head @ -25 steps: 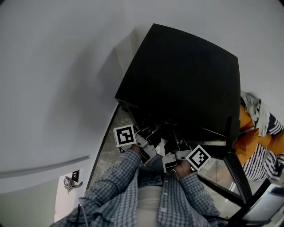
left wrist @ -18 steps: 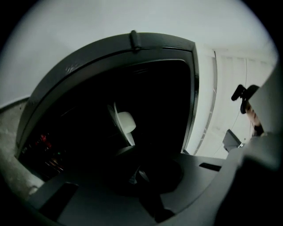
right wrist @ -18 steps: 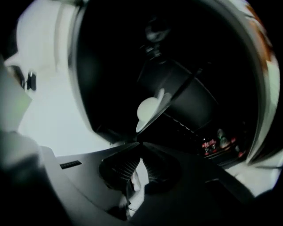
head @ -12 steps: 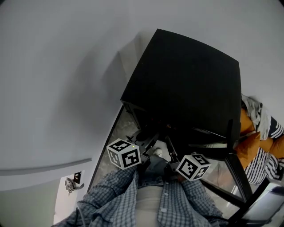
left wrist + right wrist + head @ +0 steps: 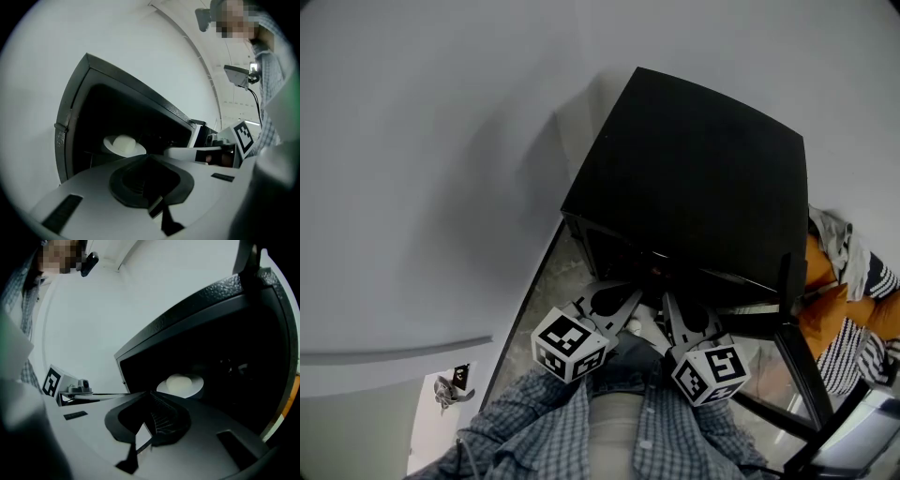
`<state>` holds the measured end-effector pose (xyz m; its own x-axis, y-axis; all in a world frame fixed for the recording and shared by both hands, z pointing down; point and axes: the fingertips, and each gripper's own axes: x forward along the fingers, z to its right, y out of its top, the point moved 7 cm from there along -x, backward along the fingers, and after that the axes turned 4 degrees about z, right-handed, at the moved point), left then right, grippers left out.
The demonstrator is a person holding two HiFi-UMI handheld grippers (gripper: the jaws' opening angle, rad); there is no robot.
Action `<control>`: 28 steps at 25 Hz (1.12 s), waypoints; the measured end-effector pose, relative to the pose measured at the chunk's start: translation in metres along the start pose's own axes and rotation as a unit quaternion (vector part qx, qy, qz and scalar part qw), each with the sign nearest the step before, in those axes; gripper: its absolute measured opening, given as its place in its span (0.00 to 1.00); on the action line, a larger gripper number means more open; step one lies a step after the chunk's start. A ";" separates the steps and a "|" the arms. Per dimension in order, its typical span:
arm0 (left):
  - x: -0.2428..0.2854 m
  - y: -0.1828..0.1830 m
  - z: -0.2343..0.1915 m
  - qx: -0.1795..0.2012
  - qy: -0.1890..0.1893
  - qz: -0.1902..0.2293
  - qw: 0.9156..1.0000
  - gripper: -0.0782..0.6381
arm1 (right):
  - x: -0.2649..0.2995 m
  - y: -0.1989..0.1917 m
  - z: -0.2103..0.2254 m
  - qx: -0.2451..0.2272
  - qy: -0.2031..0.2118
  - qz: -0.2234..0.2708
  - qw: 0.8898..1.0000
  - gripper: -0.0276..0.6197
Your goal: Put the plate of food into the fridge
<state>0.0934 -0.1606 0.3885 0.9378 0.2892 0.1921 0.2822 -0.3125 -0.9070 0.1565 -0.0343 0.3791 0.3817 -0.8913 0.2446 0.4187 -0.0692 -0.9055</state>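
Plate (image 5: 124, 144) in the fridge (image 5: 694, 178); the placing looks done.
The plate of food sits inside the open fridge, touched by neither gripper, so at most closing up remains. Left gripper (image 5: 149, 158) and right gripper (image 5: 151, 395) hang before the opening, jaws together, holding nothing.

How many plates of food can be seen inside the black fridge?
1. A white round plate carrying pale rounded food sits inside the open black box-shaped fridge. The dark interior may hide others.
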 end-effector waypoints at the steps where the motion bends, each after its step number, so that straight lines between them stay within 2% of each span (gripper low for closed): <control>1: -0.001 0.001 0.002 0.006 -0.001 -0.001 1.000 0.12 | -0.002 0.002 0.000 -0.005 -0.001 0.003 1.000 0.06; 4: -0.004 0.003 0.005 0.011 -0.005 0.000 1.000 0.12 | -0.005 0.007 0.000 -0.014 0.002 0.007 1.000 0.05; 9: -0.008 0.005 0.007 0.007 -0.010 0.005 1.000 0.12 | -0.012 0.006 0.004 0.013 -0.005 0.008 1.000 0.05; 18: -0.010 0.002 0.006 0.009 -0.016 -0.004 1.000 0.12 | -0.009 0.003 0.000 0.004 -0.007 0.004 1.000 0.05; 28: -0.010 0.007 0.009 0.003 -0.022 0.010 1.000 0.12 | -0.012 0.002 0.002 0.009 -0.011 0.004 1.000 0.05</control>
<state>0.0845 -0.1572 0.3773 0.9337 0.3221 0.1565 0.2614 -0.3143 -0.9126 0.1547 -0.0227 0.3751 0.4035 -0.8814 0.2457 0.4307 -0.0540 -0.9009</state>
